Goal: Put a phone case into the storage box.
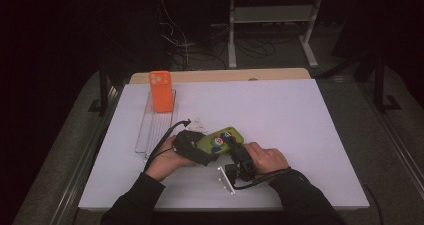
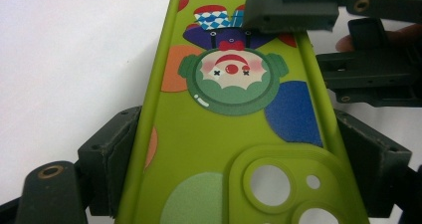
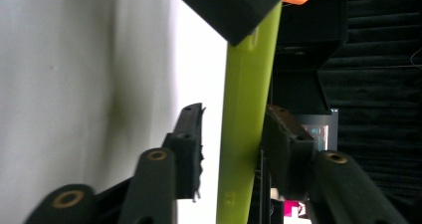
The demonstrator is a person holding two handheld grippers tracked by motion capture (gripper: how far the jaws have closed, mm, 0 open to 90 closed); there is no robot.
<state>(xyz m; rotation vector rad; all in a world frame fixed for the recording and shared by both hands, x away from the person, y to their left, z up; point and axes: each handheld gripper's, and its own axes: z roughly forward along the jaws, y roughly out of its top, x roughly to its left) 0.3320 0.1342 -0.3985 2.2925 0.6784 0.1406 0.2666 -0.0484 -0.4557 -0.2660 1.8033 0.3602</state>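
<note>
A green phone case printed with a clown lies between both hands near the table's front middle. My left gripper is shut on it: in the left gripper view the jaws press on the case's two long sides near the camera cut-out, gripper. My right gripper comes in from the right at the case's other end. In the right gripper view the case stands edge-on between the jaws of this gripper; the right-hand jaw lies against it, the left-hand one stands off with a gap.
An orange phone case stands upright at the far end of a clear ribbed tray at the left. A small white piece lies beside the tray. The white table top stretches away to the right.
</note>
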